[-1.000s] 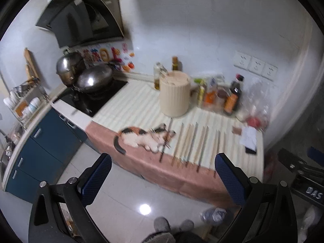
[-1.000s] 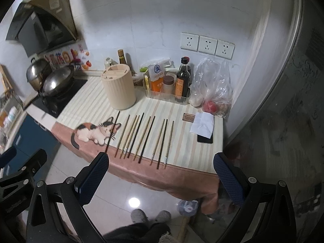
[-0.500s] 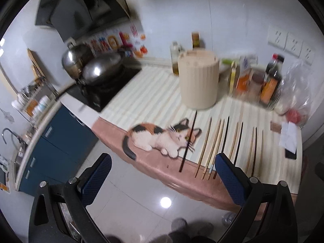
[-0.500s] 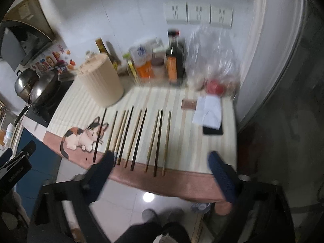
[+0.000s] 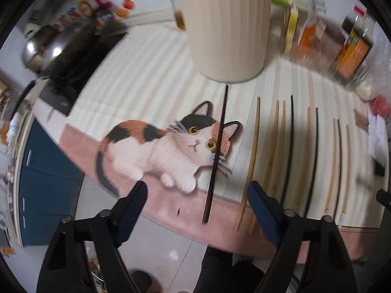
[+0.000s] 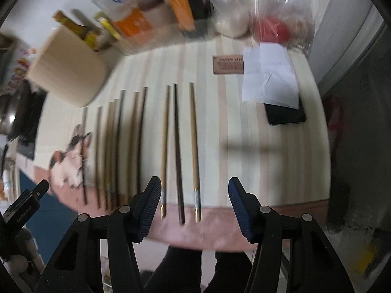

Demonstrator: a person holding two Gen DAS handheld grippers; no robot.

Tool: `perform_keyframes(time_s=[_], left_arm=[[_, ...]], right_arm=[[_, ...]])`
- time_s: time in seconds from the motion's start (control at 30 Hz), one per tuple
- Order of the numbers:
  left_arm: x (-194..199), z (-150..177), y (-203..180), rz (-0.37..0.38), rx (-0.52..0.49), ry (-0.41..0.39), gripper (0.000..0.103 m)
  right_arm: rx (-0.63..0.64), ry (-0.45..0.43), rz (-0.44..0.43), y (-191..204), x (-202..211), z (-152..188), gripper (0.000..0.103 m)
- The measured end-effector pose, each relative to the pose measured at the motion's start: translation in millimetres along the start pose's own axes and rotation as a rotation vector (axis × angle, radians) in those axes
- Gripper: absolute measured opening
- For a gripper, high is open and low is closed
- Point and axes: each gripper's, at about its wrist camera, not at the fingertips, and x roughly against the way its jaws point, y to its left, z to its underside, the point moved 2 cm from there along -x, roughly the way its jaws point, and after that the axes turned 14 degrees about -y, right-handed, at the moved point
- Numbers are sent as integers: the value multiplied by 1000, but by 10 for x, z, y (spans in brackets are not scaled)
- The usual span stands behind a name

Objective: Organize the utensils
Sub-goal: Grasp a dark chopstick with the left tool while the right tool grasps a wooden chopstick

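Left wrist view: striped counter mat [image 5: 151, 78] with a printed cat [image 5: 171, 149] fills most of the frame, ribbed beige holder [image 5: 227, 24] stands at the back, sauce bottles [image 5: 352, 46] to its right, a pot [image 5: 46, 48] on the stove at left, all blurred. Chopsticks lie in a row side by side on the mat in front of the holder, near ends at the pink edge. Left gripper [image 5: 198, 212] hangs over the left end of the row, jaws spread and just been closing, nothing pinched; the dark chopstick [image 5: 217, 151] lying across the cat's face sits in the gap, and a light wooden chopstick [image 5: 251, 161] runs by the right finger, touching or not can't tell. Right wrist view: same mat, same holder [image 6: 68, 73] at upper left, a white paper [image 6: 268, 73] on a phone [image 6: 286, 114] at right. Right gripper [image 6: 195, 200] is over the right end of the row, jaws also spread and just been closing, not pressing on anything; three sticks fall between the fingers: a gold-tipped chopstick [image 6: 165, 151], a dark one [image 6: 178, 151], another gold-tipped one [image 6: 194, 146]. Step looks like the approach for a first pick, none of the row appears stowed yet. Next move likely calls for lowering each gripper onto the near ends, narrowing to a single stick or matched pair, then pinching. Thin sticks flat on fabric, so slipping or grabbing a mismatched neighbour is the risk.
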Motion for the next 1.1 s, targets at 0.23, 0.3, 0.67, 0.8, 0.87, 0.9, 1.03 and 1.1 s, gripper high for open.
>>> perform_keyframes(time_s=[0.23, 0.3, 0.67, 0.8, 0.87, 0.9, 1.03, 1.1], left_arm=[[-696, -134, -171, 55, -82, 109, 49], [-832, -184, -197, 61, -90, 126, 47], [-1122, -338, -235, 79, -120, 157, 45], [-1175, -407, -252, 138, -118, 162, 20], [-1193, -421, -270, 157, -112, 166, 7], [-1191, -412, -267, 157, -113, 168, 6], [-1166, -324, -174, 177, -90, 181, 5], [-1168, -255, -87, 186, -76, 198, 5]], right_arm=[[-4, 83, 94, 72, -663, -220, 48], [0, 97, 111, 90, -772, -258, 42], [56, 143, 180, 239, -1088, -211, 28], [61, 151, 174, 346, -1100, -193, 16], [66, 170, 178, 396, -1085, -161, 7], [68, 179, 179, 448, -1100, -175, 7], [64, 218, 174, 560, -1095, -75, 7], [50, 234, 173, 539, -1063, 24, 7]])
